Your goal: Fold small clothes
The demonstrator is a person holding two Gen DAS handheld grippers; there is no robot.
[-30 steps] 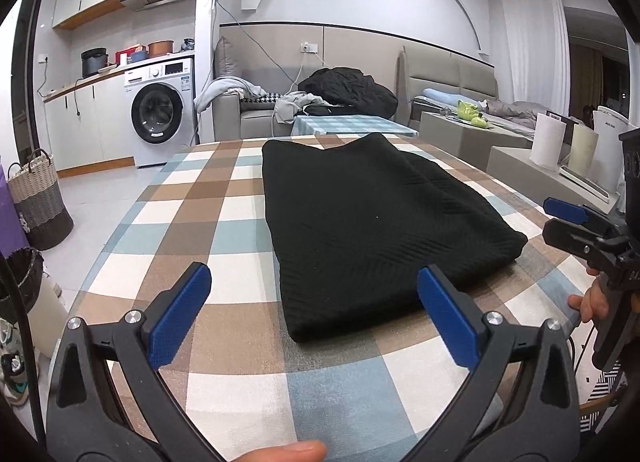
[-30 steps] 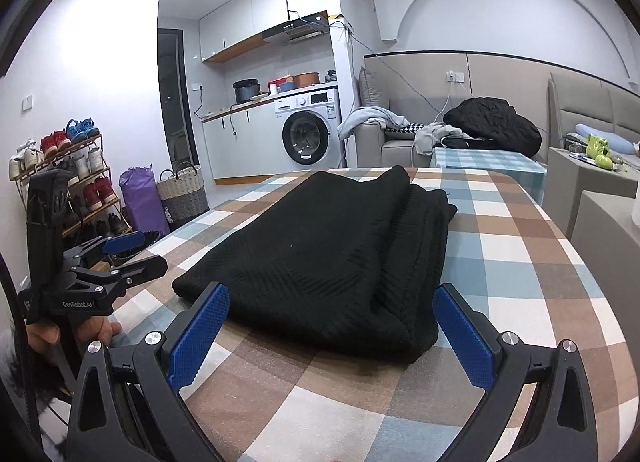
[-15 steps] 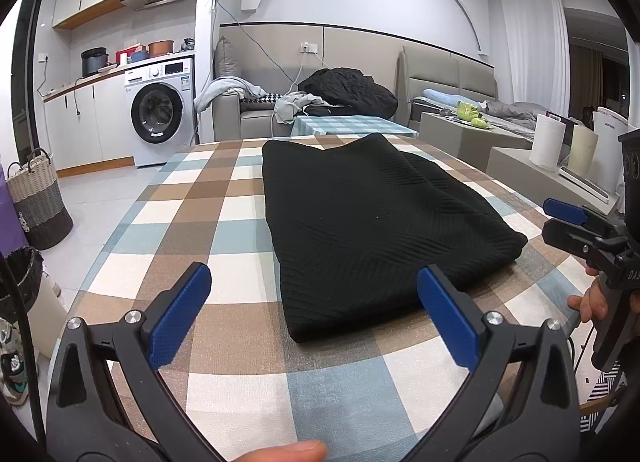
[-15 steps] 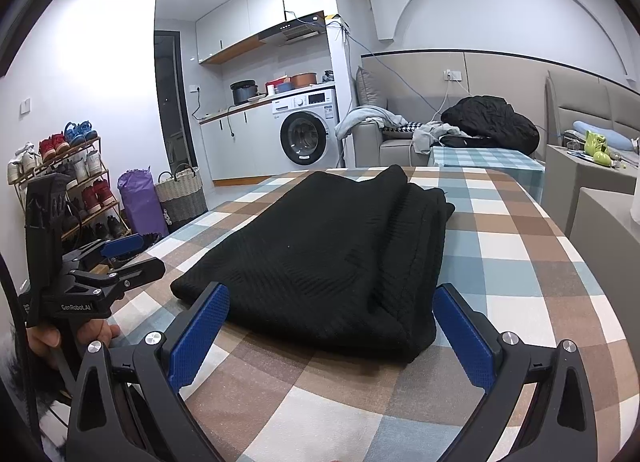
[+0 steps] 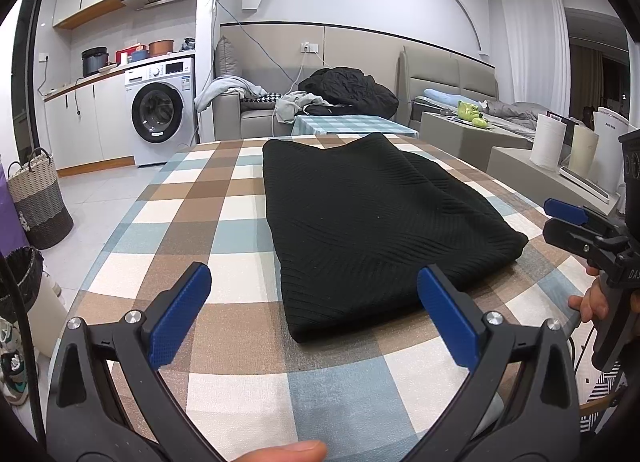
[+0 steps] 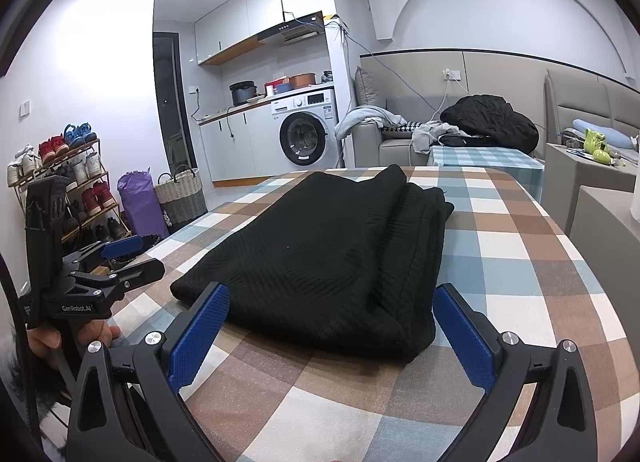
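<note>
- Black knit garment (image 5: 372,221) lies folded lengthwise on the checked bench (image 5: 192,201), layered fold edge on your right side.
- Your left gripper (image 5: 314,310) is spread wide and holds nothing; it hovers at the garment's near-left corner, pads off the cloth.
- Your right gripper (image 6: 330,326) is also wide open and empty, straddling the near-right corner.
- Washing machine (image 6: 306,131) and sofa (image 5: 256,109) sit beyond the bench.

Washing machine (image 5: 160,111) — woven basket (image 5: 38,197) — shoe rack (image 6: 68,185).
</note>
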